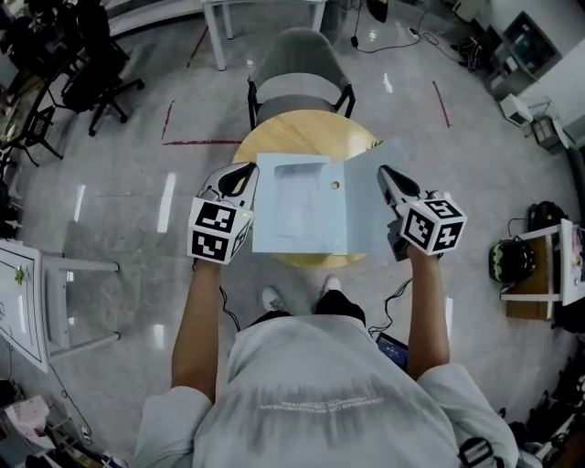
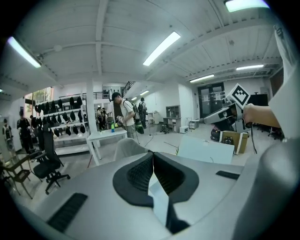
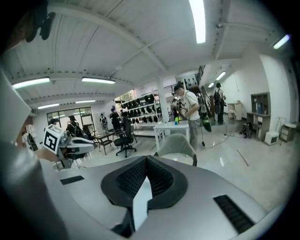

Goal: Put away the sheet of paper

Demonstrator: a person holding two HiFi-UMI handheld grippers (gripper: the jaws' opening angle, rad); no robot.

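A pale blue folder (image 1: 302,212) hangs open above the round wooden table (image 1: 306,125); I cannot tell whether a separate sheet lies in it. My left gripper (image 1: 249,173) is shut on its left edge, and a thin strip of that edge (image 2: 160,202) shows between the closed pads. The right gripper (image 1: 384,173) is shut on the darker right flap (image 1: 373,212), a sliver of which (image 3: 140,206) runs between its pads. From the left gripper view the folder's far panel (image 2: 205,150) shows, with the right gripper (image 2: 228,114) beyond it. In the right gripper view the left gripper (image 3: 70,142) sits at the left.
A grey chair (image 1: 300,62) stands behind the round table, with a white table (image 1: 265,16) further back. A black office chair (image 1: 91,78) is at the far left. A low white stand (image 1: 537,267) with a helmet (image 1: 512,260) is at the right. People stand in the background.
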